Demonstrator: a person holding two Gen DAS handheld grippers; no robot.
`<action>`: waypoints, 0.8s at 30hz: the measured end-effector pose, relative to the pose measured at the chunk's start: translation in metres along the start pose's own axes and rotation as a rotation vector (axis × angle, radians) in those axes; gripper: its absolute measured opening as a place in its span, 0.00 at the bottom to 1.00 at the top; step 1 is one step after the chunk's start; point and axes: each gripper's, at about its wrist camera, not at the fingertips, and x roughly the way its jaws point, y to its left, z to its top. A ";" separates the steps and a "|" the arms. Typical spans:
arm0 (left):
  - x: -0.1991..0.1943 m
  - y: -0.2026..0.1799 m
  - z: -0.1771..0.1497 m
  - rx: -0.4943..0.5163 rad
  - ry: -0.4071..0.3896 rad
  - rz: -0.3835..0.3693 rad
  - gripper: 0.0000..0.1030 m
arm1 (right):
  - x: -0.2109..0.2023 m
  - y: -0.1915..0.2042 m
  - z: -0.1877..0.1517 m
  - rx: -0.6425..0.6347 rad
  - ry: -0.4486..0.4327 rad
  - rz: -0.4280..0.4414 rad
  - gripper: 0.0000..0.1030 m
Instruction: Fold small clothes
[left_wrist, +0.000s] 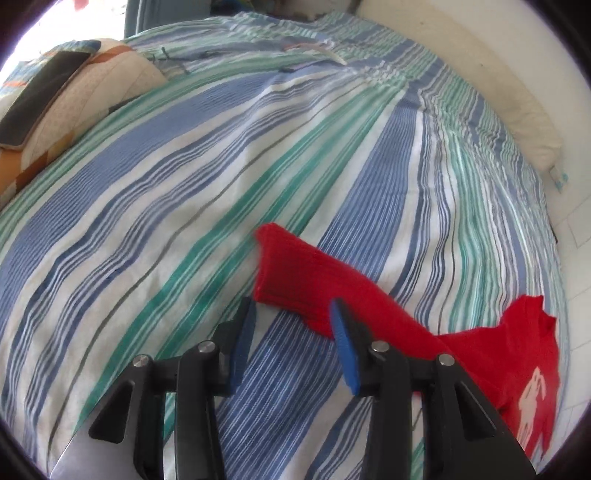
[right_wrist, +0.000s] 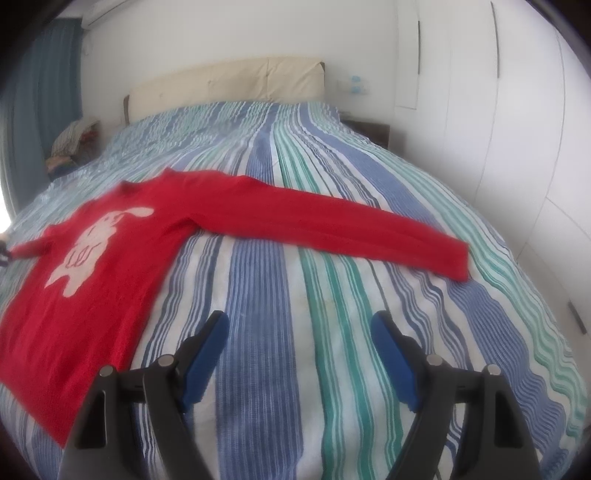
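Observation:
A red sweater (right_wrist: 122, 280) with a white animal motif (right_wrist: 92, 243) lies flat, front up, on the striped bed cover (right_wrist: 280, 295). One sleeve (right_wrist: 332, 225) stretches out straight to the right. The other sleeve (left_wrist: 295, 266) lies in the left wrist view, its cuff just ahead of my left gripper (left_wrist: 291, 302). That gripper is open; the sleeve's near edge reaches in between the fingertips, but the blue pads (left_wrist: 343, 354) do not press on it. My right gripper (right_wrist: 300, 315) hangs wide open over bare cover, to the right of the sweater's body, holding nothing.
A patterned pillow (left_wrist: 122, 85) with a dark flat device (left_wrist: 44, 99) on it lies at the far left. A beige headboard (right_wrist: 229, 85) closes the bed's far end. White wardrobe doors (right_wrist: 498, 110) run along the right, near a dark nightstand (right_wrist: 369, 129). A blue curtain (right_wrist: 44, 74) hangs left.

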 end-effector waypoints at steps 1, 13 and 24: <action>-0.001 0.003 0.000 -0.011 -0.004 -0.006 0.41 | 0.001 0.001 0.000 -0.002 0.001 0.001 0.76; -0.006 0.014 0.003 -0.143 -0.004 -0.186 0.41 | 0.002 0.006 -0.002 -0.011 0.009 0.004 0.76; -0.010 0.023 0.005 -0.100 -0.019 -0.003 0.39 | 0.002 0.011 -0.003 -0.037 0.019 0.001 0.76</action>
